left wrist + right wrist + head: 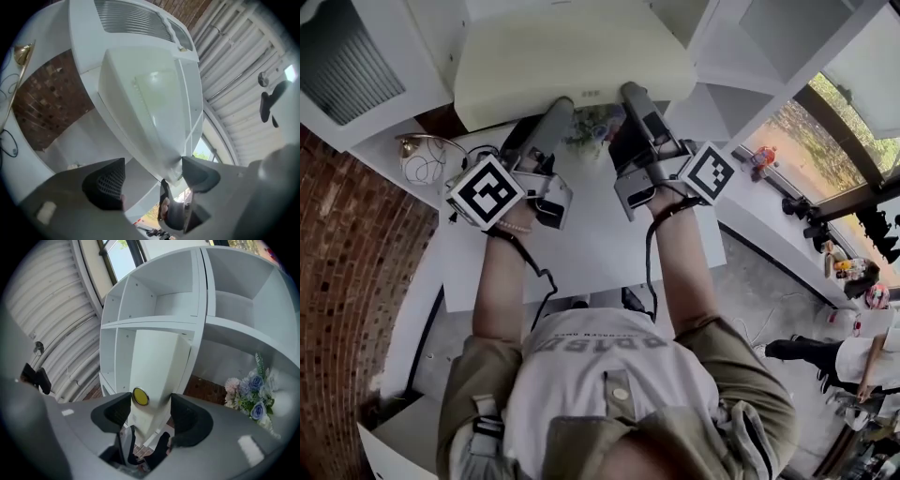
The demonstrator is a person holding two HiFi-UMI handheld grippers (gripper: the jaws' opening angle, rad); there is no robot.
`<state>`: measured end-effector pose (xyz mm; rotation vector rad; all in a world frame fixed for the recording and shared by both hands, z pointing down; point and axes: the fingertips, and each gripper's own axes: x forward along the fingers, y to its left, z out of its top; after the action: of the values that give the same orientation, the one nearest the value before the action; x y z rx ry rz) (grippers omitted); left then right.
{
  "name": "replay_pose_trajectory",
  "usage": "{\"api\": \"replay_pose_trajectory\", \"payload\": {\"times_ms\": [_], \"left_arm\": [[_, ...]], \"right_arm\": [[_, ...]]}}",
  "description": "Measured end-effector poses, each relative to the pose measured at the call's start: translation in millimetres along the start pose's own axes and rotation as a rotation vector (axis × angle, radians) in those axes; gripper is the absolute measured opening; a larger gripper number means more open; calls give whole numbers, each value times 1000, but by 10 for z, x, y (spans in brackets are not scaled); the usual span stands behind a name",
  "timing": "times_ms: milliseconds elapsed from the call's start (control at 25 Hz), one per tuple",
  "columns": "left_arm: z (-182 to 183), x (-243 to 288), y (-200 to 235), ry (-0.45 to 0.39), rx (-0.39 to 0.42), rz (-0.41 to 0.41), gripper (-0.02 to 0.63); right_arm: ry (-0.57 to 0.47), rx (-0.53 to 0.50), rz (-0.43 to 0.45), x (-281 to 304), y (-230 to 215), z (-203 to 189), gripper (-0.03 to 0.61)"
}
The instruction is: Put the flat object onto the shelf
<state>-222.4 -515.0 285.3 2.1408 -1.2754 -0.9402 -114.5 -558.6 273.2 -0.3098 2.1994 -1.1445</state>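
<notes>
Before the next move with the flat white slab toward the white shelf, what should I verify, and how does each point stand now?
1. Right gripper grips the flat cream-white slab: ok, its jaws are closed on the slab's end, beside the round yellow sticker.
2. Left gripper grips the slab: not ok, its jaws stand wide apart and the slab's edge is near one jaw only.
3. White shelf unit has free compartments: ok, those visible hold nothing.
4. Slab's far end rests on a shelf board: cannot tell.
5. Bunch of artificial flowers is clear of the slab: ok, it stands off to the side.
</notes>
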Motion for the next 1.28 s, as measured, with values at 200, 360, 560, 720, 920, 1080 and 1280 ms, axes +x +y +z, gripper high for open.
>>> {"api": "replay_pose_trajectory", "payload": {"times_ms": [200, 360, 560, 720, 920, 1080, 1280], "left_arm": [[68, 21, 46, -8, 10, 33, 397], [88, 52, 84, -18, -16, 43, 397], [125, 124, 180, -12, -10, 68, 397], [129, 140, 221, -20, -34, 76, 396], [201, 252, 343, -15, -35, 99, 396], [240, 309, 416, -13, -36, 114, 396], [278, 376, 519, -10, -81, 130, 391]], "right_arm": [[7, -32, -10, 38, -22, 29, 263], [7, -55, -24, 51, -50, 51, 249], [13, -74, -44, 107, -117, 103, 239], [16, -79, -51, 134, -137, 109, 238], [20, -59, -71, 264, -250, 164, 235], [28, -50, -86, 336, -304, 185, 234], [30, -21, -115, 424, -383, 193, 229]]}}
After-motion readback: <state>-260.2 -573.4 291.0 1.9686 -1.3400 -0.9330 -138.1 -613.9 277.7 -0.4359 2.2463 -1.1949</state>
